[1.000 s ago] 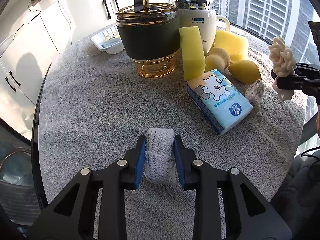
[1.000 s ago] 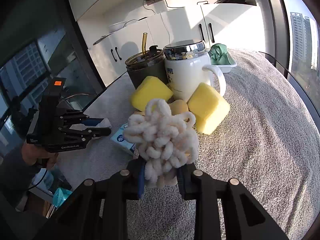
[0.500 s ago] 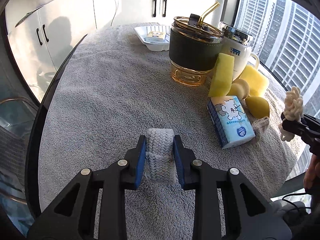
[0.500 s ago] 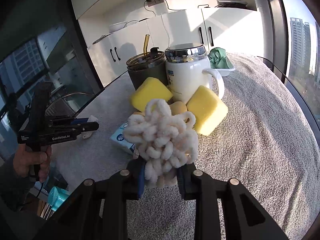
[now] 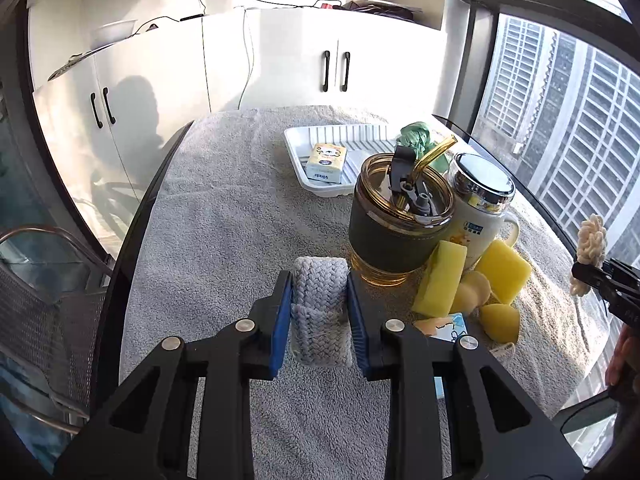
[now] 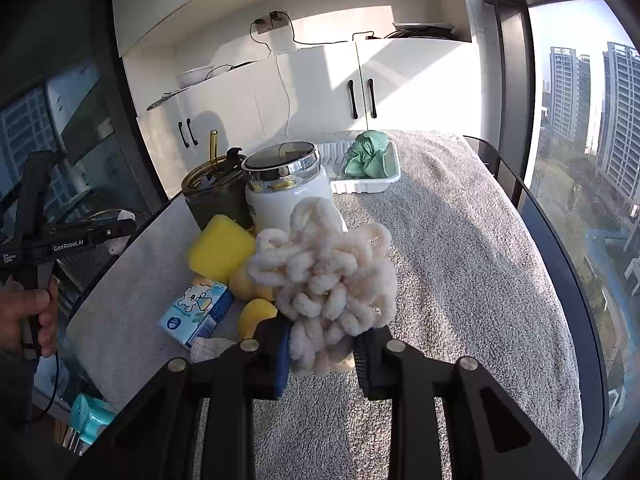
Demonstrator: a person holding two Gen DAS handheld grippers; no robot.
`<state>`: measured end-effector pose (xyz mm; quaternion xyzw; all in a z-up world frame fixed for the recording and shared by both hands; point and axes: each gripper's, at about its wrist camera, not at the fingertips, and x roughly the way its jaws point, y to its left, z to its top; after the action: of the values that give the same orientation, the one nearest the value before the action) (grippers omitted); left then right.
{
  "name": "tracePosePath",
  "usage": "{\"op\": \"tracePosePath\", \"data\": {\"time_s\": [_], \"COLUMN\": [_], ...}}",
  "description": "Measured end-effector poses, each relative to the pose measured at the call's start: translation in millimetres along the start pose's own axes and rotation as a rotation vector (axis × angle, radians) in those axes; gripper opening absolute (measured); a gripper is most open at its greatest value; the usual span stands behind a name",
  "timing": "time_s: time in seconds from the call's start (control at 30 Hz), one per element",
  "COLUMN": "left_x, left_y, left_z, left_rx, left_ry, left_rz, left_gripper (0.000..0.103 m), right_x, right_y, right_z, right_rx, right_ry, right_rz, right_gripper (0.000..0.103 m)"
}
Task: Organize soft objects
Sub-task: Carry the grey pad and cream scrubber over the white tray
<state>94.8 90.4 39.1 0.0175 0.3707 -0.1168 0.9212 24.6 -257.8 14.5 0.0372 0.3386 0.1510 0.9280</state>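
Note:
My left gripper (image 5: 319, 308) is shut on a grey braided cloth roll (image 5: 320, 312), held above the grey towel-covered table (image 5: 224, 232). My right gripper (image 6: 320, 344) is shut on a cream chunky-knit flower (image 6: 324, 268); in the left wrist view that flower (image 5: 592, 240) and right gripper (image 5: 600, 276) show at the right edge. A white tray (image 5: 304, 152) at the table's far side holds a small yellow tissue pack (image 5: 326, 162) and a green cloth (image 6: 366, 154). Yellow sponges (image 5: 504, 270), a blue tissue pack (image 6: 196, 312) and a beige cloth (image 6: 208, 346) lie near the cups.
A dark-sleeved glass cup with a straw (image 5: 398, 228) and a white lidded mug (image 5: 480, 208) stand between the grippers and the tray. A person's hand (image 6: 28, 316) holds the left gripper's handle. White cabinets (image 5: 280, 68) stand behind, windows to the right, a chair (image 5: 40, 280) at left.
Both grippers have risen with their loads still gripped. The left one rolled and swung, so the tray now lies straight ahead beyond the cups. The right one moved closer over the sponges.

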Motion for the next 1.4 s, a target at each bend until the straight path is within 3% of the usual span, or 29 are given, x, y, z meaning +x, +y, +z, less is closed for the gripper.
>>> {"op": "tracePosePath", "data": {"time_s": [0.2,0.37,0.53,0.7,0.93,1.07,1.4], "left_x": [16,55,107,165,247,266,298], "left_y": [11,15,10,-7,-32,-46,-62], "left_z": [59,115,164,187,187,188,182], "left_rx": [0.034,0.068,0.127,0.180,0.225,0.259,0.298], "left_ry": [-0.049,-0.024,0.003,0.064,0.166,0.178,0.222], "left_rz": [0.003,-0.039,-0.042,-0.073,-0.110,-0.159,-0.147], "left_gripper": [0.025,0.025,0.025,0.025,0.025,0.025,0.025], "right_x": [0,24,82,157,248,282,327], "right_y": [-34,-51,-57,-45,-20,-10,-15], "right_z": [55,115,172,212,219,212,196], "right_rx": [-0.037,-0.090,-0.140,-0.199,-0.310,-0.365,-0.381], "right_ry": [-0.055,-0.062,0.016,0.146,0.301,0.369,0.463], "right_rz": [-0.050,-0.031,0.044,0.142,0.216,0.230,0.212], "right_gripper": [0.028,0.028,0.028,0.028,0.028,0.028,0.028]}}
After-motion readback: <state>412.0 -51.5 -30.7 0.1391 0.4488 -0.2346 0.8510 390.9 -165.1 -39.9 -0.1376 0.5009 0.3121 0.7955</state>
